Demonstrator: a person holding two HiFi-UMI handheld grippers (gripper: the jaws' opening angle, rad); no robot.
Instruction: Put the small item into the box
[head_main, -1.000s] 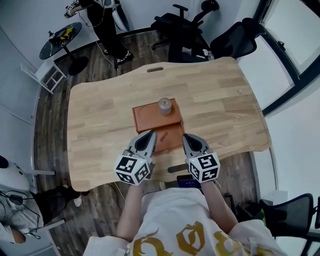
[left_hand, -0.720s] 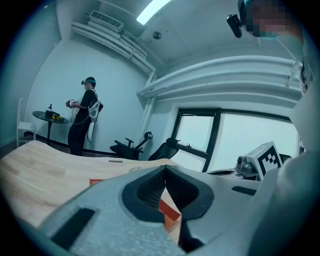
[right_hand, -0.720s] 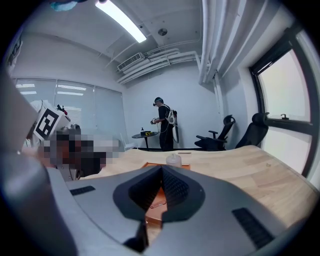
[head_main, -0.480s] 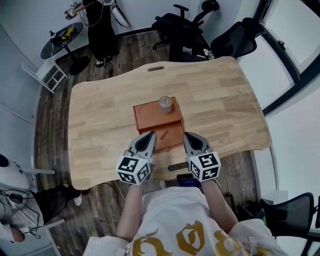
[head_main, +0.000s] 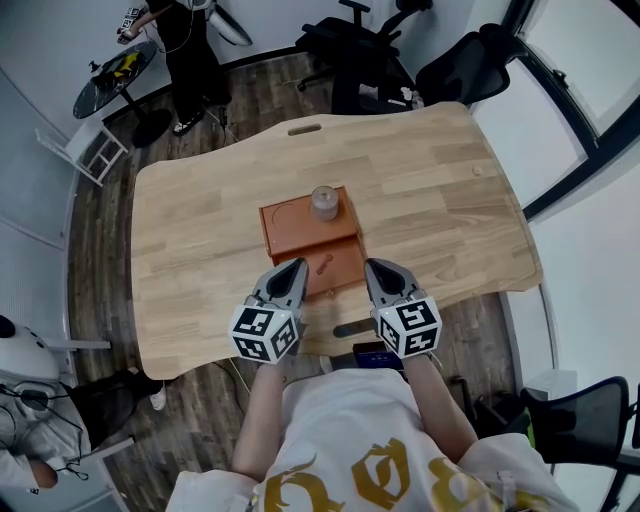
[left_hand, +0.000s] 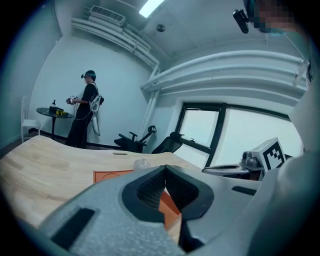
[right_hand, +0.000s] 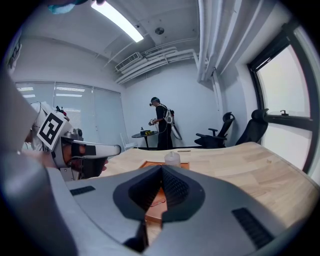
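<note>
On the wooden desk (head_main: 450, 200), the left gripper (head_main: 296, 268) and right gripper (head_main: 373, 268) hover at the open orange box's (head_main: 290, 235) near edge, jaws pressed together and empty; a small rod-like item (head_main: 323, 265) lies inside, so any further pick would need the jaws parted first.

Box (head_main: 300, 232) orange-brown, table (head_main: 200, 220) pale wood-grain. Left gripper (head_main: 297, 264), right gripper (head_main: 372, 266): grey & blk, cubes w/ blk-&-wht square markers. Shirt (head_main: 340, 425) white w/ gold print. Floor (head_main: 105, 250) dark wood.
</note>
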